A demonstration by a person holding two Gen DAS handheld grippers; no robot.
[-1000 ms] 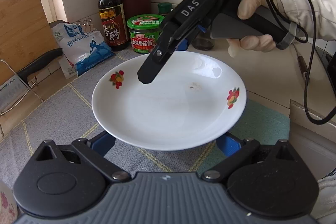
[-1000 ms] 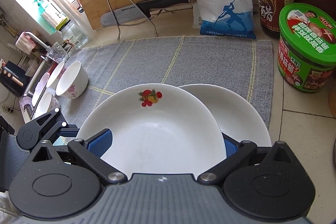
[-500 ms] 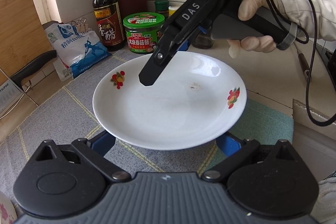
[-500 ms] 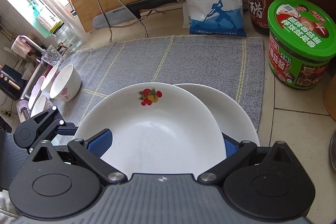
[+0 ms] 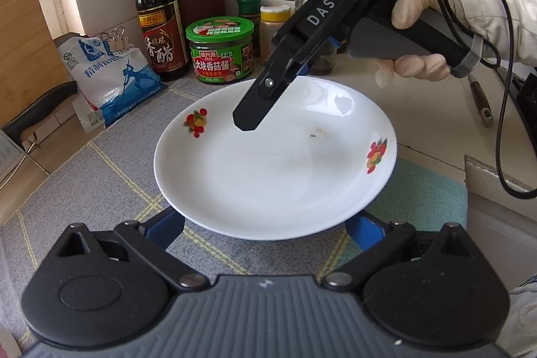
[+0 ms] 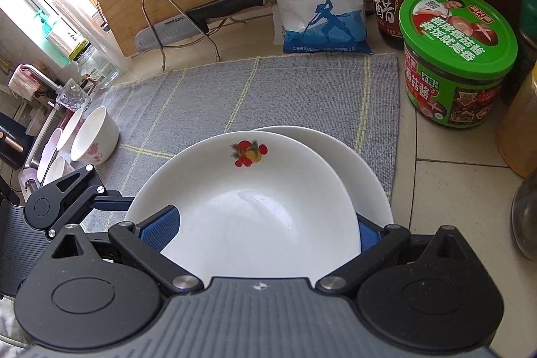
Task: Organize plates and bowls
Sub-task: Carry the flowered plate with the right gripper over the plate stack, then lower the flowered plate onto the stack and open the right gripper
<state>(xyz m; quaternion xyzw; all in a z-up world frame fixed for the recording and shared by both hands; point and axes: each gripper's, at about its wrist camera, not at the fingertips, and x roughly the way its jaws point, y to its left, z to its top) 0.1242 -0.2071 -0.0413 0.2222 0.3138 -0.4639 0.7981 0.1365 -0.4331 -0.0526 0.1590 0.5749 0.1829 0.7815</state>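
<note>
While the fruit-printed plate (image 6: 248, 210) fills the lower middle of the right wrist view, it lies tilted over a second white plate (image 6: 365, 170) whose rim shows at its right, both above the grey mat (image 6: 268, 89) on the tabletop (image 6: 453, 190). The right gripper (image 6: 265, 228) has its blue pads at the plate's near rim, one on each side, but whether the jaws pinch the plate or only flank it, I cannot tell. The left gripper (image 5: 265, 223) sits at the near edge of the plate in the lower centre of the left wrist view, its blue pads under the rim; its grip is equally unclear. The step in hand looks like nesting the upper plate squarely onto the lower one. To do it well, level the plate, centre its rim over the one beneath, lower gently so china does not knock, and let go only once it sits flat. Small bowls (image 6: 95, 136) wait at the left edge, near the sink.
</note>
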